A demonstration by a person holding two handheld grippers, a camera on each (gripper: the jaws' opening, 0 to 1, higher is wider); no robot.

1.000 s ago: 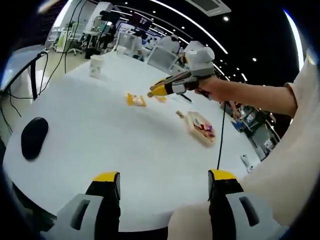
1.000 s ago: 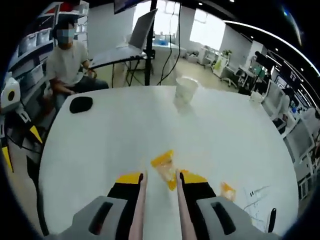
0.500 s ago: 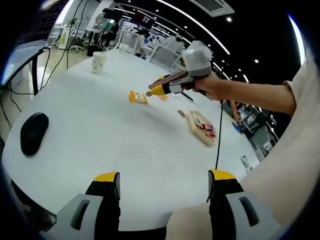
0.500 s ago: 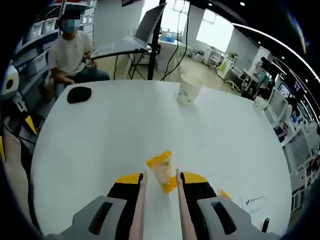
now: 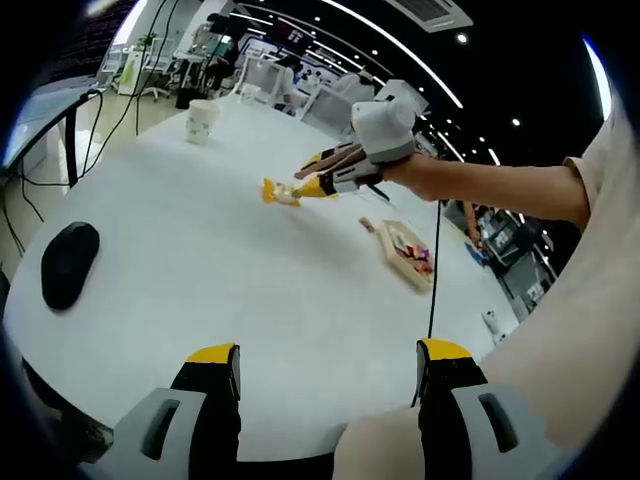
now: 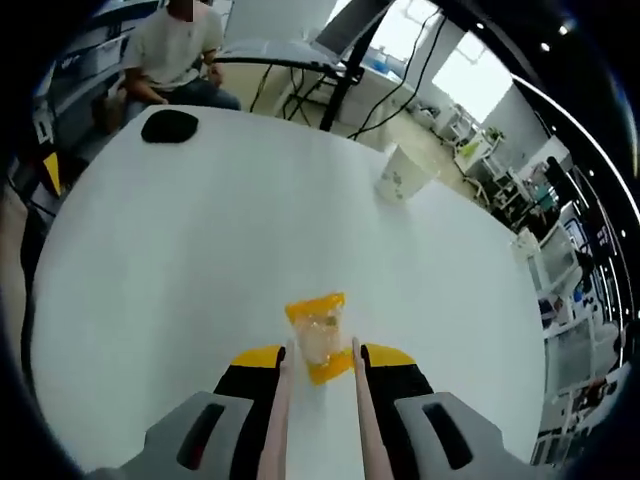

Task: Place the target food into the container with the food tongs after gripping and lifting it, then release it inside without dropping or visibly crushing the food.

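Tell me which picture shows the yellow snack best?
The right gripper view: the snack sits close up between the tongs, its yellow wrapper plain to see. In the left gripper view the snack is small and far off, at the tips of the tongs.

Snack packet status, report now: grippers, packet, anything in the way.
Right gripper holds tongs shut on yellow snack packet, over the white table. Left gripper open, idle. Wooden tray ahead, path looks clear.
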